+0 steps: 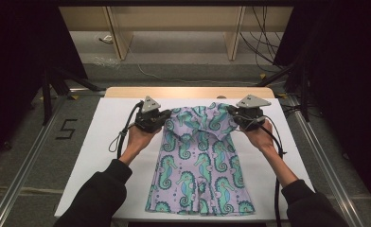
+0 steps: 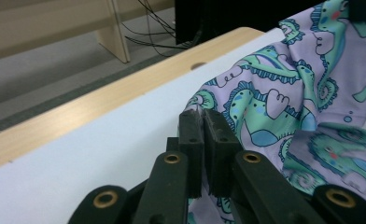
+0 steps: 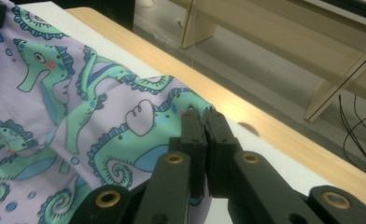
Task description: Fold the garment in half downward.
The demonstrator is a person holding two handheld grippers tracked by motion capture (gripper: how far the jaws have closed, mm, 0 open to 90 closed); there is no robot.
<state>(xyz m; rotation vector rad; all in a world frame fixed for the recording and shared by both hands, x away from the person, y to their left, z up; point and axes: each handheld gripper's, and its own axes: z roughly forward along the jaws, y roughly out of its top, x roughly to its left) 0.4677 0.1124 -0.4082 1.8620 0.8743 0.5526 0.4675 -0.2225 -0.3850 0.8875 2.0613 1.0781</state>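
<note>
A lilac garment printed with green seahorses [image 1: 200, 161] lies lengthwise on the white table cover [image 1: 103, 142], its two leg ends toward the near edge. The far end is lifted and sags in the middle. My left gripper [image 1: 163, 117] is shut on the garment's far left corner [image 2: 197, 109]. My right gripper [image 1: 233, 113] is shut on the far right corner [image 3: 195, 107]. In each gripper view the black jaws stand pressed together with a fold of the fabric pinched at their tips. A hand holds each gripper, and dark sleeves come in from the bottom.
A wooden table edge [image 1: 188, 91] runs along the far side of the cover. Beyond it are a grey floor, wooden shelf legs [image 1: 122, 38] and loose cables [image 1: 264, 42]. Metal rails [image 1: 32, 156] flank the table. A "5" [image 1: 66, 128] is marked at the left.
</note>
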